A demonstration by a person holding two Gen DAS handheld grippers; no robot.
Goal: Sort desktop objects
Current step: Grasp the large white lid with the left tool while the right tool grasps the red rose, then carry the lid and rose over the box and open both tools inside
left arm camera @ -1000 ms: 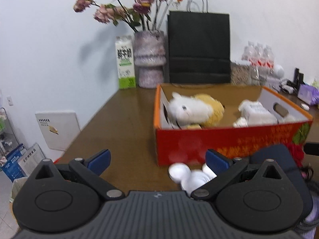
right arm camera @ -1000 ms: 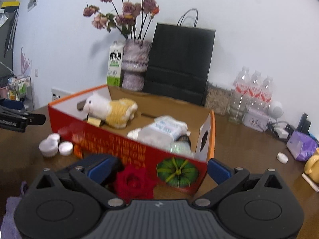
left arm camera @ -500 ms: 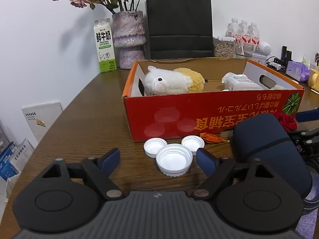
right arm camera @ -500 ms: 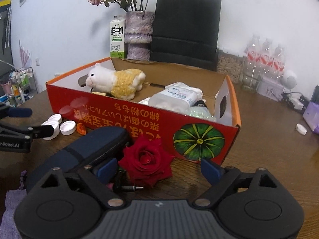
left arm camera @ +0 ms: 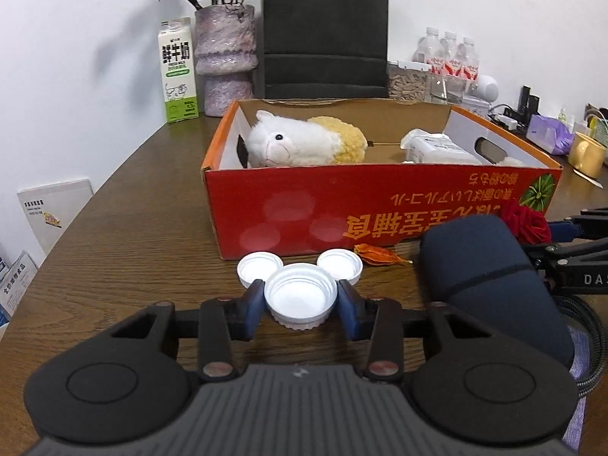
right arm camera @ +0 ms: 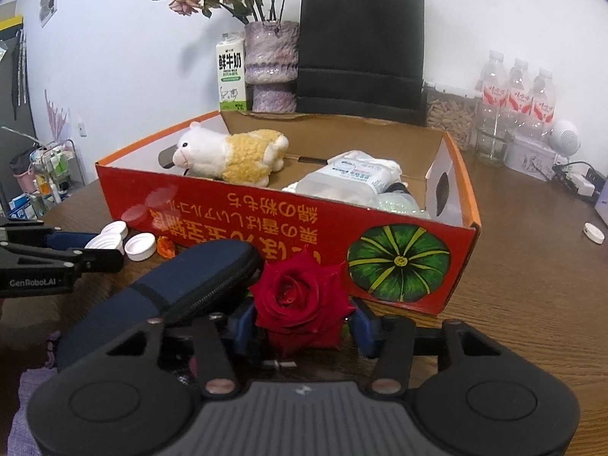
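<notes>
My left gripper [left arm camera: 300, 306] sits low over the brown table, its jaws closing on a large white cap [left arm camera: 300, 294]; both blue pads touch the cap's rim. Two smaller white caps [left arm camera: 260, 268] [left arm camera: 340, 264] lie just behind it, in front of the red cardboard box [left arm camera: 380, 205]. My right gripper [right arm camera: 302, 328] is closing around a red rose [right arm camera: 300, 296], whose petals meet both pads. The rose lies against the box front [right arm camera: 228, 205], beside a dark blue zip case [right arm camera: 182, 285]. The left gripper's fingers [right arm camera: 57, 254] show at the left edge of the right wrist view.
Inside the box lie a plush alpaca [left arm camera: 304, 144] and a pack of wipes [left arm camera: 437, 150]. An orange dried petal [left arm camera: 380, 254] lies by the caps. Milk carton [left arm camera: 176, 72], vase [left arm camera: 226, 60], black bag [left arm camera: 325, 30], water bottles [right arm camera: 516, 95] and a yellow mug [left arm camera: 587, 154] stand behind.
Both grippers have tilted down and sunk towards the table. Their jaws went from wide apart to narrow, the left around the large white cap, the right around the red rose.
</notes>
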